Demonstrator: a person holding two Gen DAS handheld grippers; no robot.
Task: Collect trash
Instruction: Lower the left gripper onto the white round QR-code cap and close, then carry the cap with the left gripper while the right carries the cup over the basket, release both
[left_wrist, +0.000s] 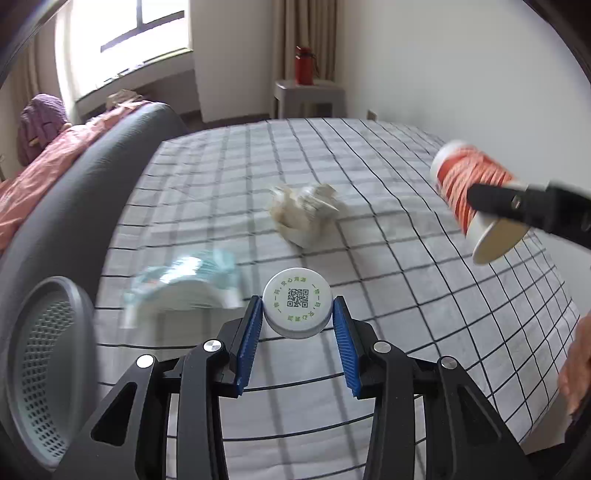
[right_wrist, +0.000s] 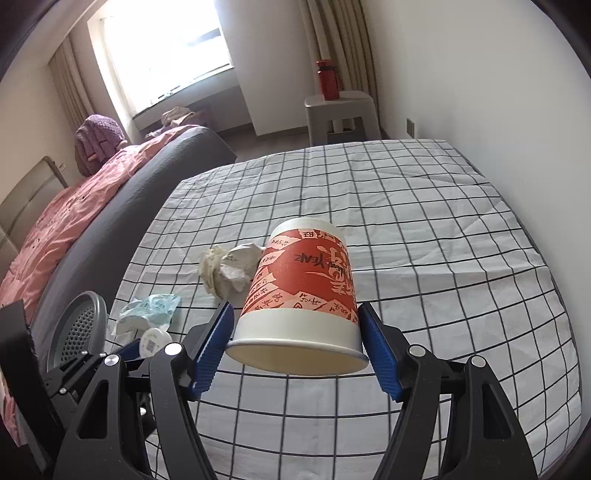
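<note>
- Between the blue pads of the left gripper (left_wrist: 297, 319): a white bottle cap (left_wrist: 297, 312) with a QR code on top, pinched at both sides and lifted off the checked sheet (left_wrist: 388, 206).
- Right gripper (right_wrist: 297, 332): clamped on a red-and-white paper cup (right_wrist: 301, 295), base toward the camera, mouth pointing away; print on it reads upside down.
- Left wrist view: that cup (left_wrist: 476, 199) hangs at 3 o'clock from the cap, one black finger (left_wrist: 509, 201) across it.
- On the sheet at 12 o'clock from the cap: crumpled paper wad (left_wrist: 304, 216). At 9 o'clock from the cap, near it: pale green plastic wrapper (left_wrist: 184, 284), blurred, print unreadable.
- Grey perforated bin (left_wrist: 40, 373) at 8 o'clock, beyond the sheet's edge; only part of its rim and wall shows.
- Surface: white cloth with a black grid, creased, over a bed-like top.
- Room: grey padded edge (left_wrist: 92, 192) at 10 o'clock with pink bedding (left_wrist: 44, 173) and a purple knitted item (left_wrist: 40, 122) behind it; bright window (left_wrist: 129, 33), overexposed; curtains (left_wrist: 306, 37); red bottle (left_wrist: 303, 64) on a grey stool (left_wrist: 308, 98) at 12 o'clock by the white wall.
- Cut off: part of a person's hand (left_wrist: 576, 365) at the right edge. Right wrist view shows the left gripper only partly, at 8 o'clock.
</note>
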